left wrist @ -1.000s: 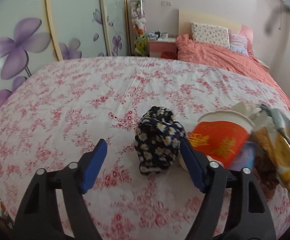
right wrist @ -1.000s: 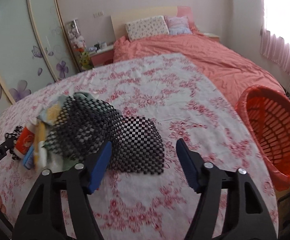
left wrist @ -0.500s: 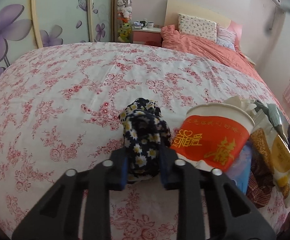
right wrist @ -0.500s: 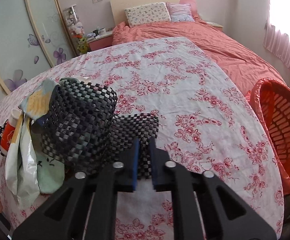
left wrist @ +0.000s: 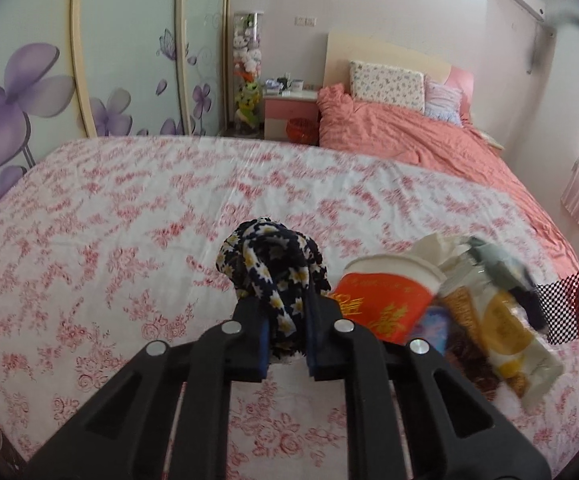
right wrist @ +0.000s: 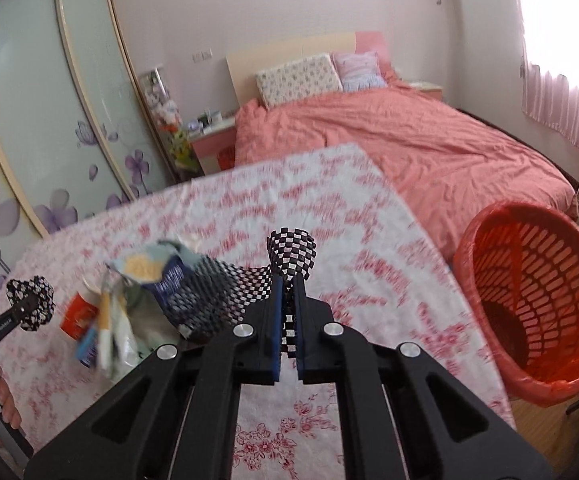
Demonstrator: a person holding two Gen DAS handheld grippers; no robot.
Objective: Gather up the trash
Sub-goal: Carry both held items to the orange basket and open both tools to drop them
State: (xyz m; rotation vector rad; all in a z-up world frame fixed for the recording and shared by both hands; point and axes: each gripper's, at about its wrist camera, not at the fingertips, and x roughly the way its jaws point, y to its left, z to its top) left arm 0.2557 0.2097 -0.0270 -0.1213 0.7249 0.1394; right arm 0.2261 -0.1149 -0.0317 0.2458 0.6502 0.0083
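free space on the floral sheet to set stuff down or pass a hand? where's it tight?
Bare floral sheet from the left gripper and its daisy cloth toward the wardrobe doors, and far strip before the coral duvet. Crowded: red cup, wrappers, black mesh near the right gripper; orange basket beside.

The cloth pinched between blue pads of the black left gripper is dark navy with white-and-yellow daisies. The mesh mat in the black right gripper is a black-and-white checker. The paper cup is red-orange with gold lettering and a white rim. The tablecloth is white with pink-red roses. The laundry basket is orange-red. The bed quilt is salmon pink. The wardrobe doors show purple flowers on frosted glass.
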